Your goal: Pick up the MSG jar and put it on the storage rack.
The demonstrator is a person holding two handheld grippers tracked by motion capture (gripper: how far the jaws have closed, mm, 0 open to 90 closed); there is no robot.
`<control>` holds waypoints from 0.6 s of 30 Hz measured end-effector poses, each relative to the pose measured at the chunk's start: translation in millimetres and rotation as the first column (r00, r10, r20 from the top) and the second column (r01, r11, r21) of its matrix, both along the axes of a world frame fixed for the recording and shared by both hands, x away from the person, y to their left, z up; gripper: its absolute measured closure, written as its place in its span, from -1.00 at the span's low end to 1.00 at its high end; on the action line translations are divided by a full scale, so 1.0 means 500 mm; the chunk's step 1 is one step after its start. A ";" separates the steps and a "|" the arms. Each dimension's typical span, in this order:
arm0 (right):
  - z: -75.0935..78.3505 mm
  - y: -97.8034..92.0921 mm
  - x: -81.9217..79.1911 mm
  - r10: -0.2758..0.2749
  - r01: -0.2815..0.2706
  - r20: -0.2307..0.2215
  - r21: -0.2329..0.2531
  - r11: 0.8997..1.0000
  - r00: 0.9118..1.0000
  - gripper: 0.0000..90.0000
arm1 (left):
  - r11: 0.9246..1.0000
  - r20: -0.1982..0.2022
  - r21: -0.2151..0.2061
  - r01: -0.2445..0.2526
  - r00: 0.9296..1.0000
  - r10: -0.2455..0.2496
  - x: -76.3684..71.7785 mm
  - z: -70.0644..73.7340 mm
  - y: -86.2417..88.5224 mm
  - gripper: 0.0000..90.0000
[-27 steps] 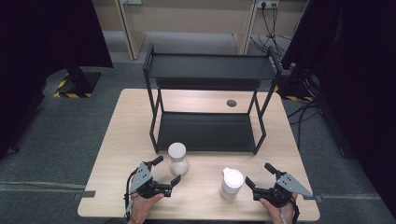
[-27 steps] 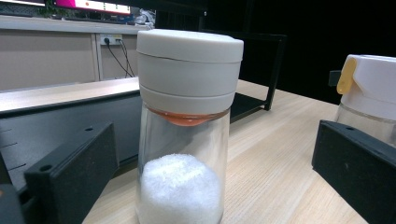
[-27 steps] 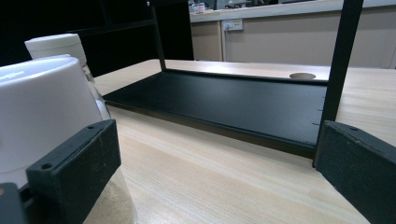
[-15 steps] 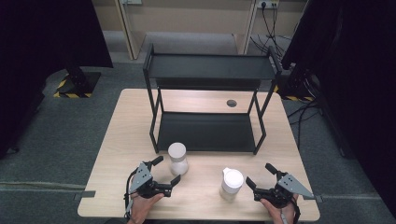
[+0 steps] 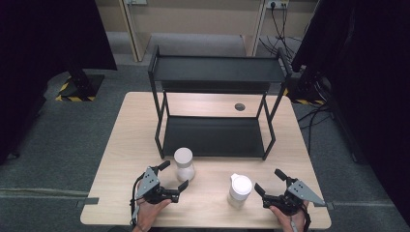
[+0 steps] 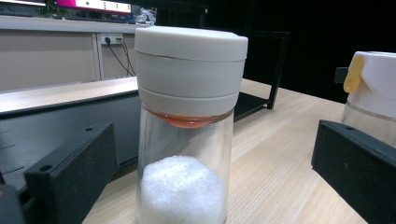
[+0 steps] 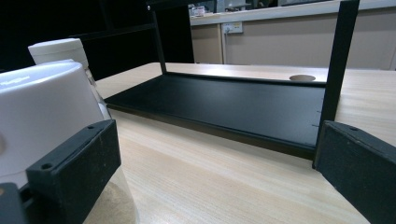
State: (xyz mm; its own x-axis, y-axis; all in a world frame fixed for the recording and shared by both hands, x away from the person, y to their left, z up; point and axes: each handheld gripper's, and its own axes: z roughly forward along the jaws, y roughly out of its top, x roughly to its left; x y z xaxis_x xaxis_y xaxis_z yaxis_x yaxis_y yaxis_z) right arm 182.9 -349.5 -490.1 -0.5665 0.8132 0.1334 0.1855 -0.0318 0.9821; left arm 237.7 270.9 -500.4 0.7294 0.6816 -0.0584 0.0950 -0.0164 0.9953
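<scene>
The left gripper [image 5: 171,176] is spread around the glass jar [image 5: 183,164], which stands just before the black rack [image 5: 215,137]; closing off-centre could tip it. The right gripper [image 5: 269,182], also spread, sits beside the second jar [image 5: 240,190] and could knock it.

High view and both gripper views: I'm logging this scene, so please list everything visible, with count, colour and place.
Jar with white cap: one, clear glass, white grains inside, front of table, between the jaws of the left hand-held gripper.
Jar with yellow tab: one, white lid, front right.
Shelf rack: one, black, two tiers, middle of table.
Table: one, light wood.
Table hole: one, round, behind the rack.
Left hand-held gripper: black, open.
Right hand-held gripper: black, open.
</scene>
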 end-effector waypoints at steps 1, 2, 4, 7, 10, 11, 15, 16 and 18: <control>0.000 0.000 0.000 0.000 0.000 0.000 0.000 1.000 1.000 -0.99 | 1.000 0.000 0.000 0.000 1.000 0.000 0.000 0.000 0.000 -1.00; -0.001 0.000 0.001 0.002 -0.002 -0.003 0.001 1.000 1.000 -0.99 | 1.000 0.002 0.003 -0.001 1.000 0.001 0.000 0.000 -0.002 -1.00; -0.001 0.001 0.001 0.003 -0.003 -0.006 0.001 1.000 1.000 -0.99 | 1.000 0.003 0.004 -0.002 1.000 0.002 0.001 0.000 -0.004 -1.00; -0.002 0.002 0.002 0.003 -0.003 -0.005 0.002 1.000 1.000 -0.99 | 1.000 0.001 0.006 -0.003 1.000 0.003 0.002 0.001 -0.005 -1.00; -0.002 0.002 0.001 0.003 -0.003 -0.007 0.010 1.000 1.000 -0.99 | 1.000 0.001 0.004 -0.006 1.000 0.006 0.005 0.002 -0.006 -1.00; -0.002 0.002 0.001 0.003 -0.003 -0.007 0.010 1.000 1.000 -0.99 | 1.000 0.001 0.004 -0.006 1.000 0.006 0.005 0.002 -0.006 -1.00; -0.002 0.001 0.001 -0.002 0.002 -0.005 0.008 1.000 1.000 -0.99 | 1.000 -0.004 0.015 -0.007 1.000 0.007 0.012 0.005 -0.008 -1.00; -0.002 0.001 0.001 -0.002 0.002 -0.005 0.008 1.000 1.000 -0.99 | 1.000 -0.004 0.015 -0.007 1.000 0.007 0.012 0.005 -0.008 -1.00; -0.002 0.001 0.001 -0.004 0.004 -0.004 0.010 1.000 1.000 -0.99 | 1.000 -0.007 0.014 -0.009 1.000 0.009 0.014 0.006 -0.009 -1.00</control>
